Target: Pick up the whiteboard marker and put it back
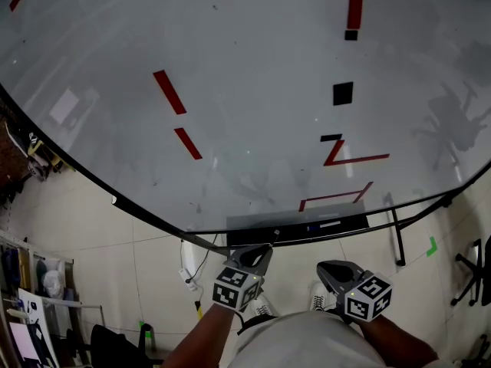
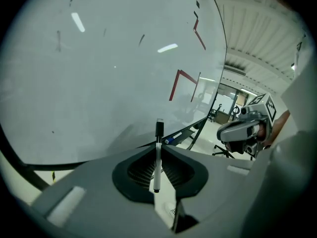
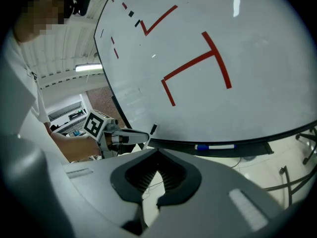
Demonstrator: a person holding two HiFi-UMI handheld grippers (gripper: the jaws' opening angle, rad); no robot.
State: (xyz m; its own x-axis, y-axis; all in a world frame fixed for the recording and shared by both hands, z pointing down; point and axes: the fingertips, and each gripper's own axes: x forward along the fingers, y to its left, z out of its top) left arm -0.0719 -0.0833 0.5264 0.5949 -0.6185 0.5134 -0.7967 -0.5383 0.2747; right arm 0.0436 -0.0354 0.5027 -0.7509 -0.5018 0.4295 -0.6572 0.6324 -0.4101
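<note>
While the head view barely shows it, we find in the left gripper view the left gripper (image 2: 158, 148) clamped on the whiteboard marker (image 2: 157, 171) (black cap outward), near the whiteboard's (image 2: 99, 58) lower edge. The right gripper (image 3: 158, 151) is closed on nothing, and only its view clearly shows a blue-capped marker (image 3: 214, 146) lying in the tray (image 3: 257, 150).

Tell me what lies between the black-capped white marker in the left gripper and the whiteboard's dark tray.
Nothing; in the left gripper view the stretch from the black-capped white marker to the dark tray is bare.
</note>
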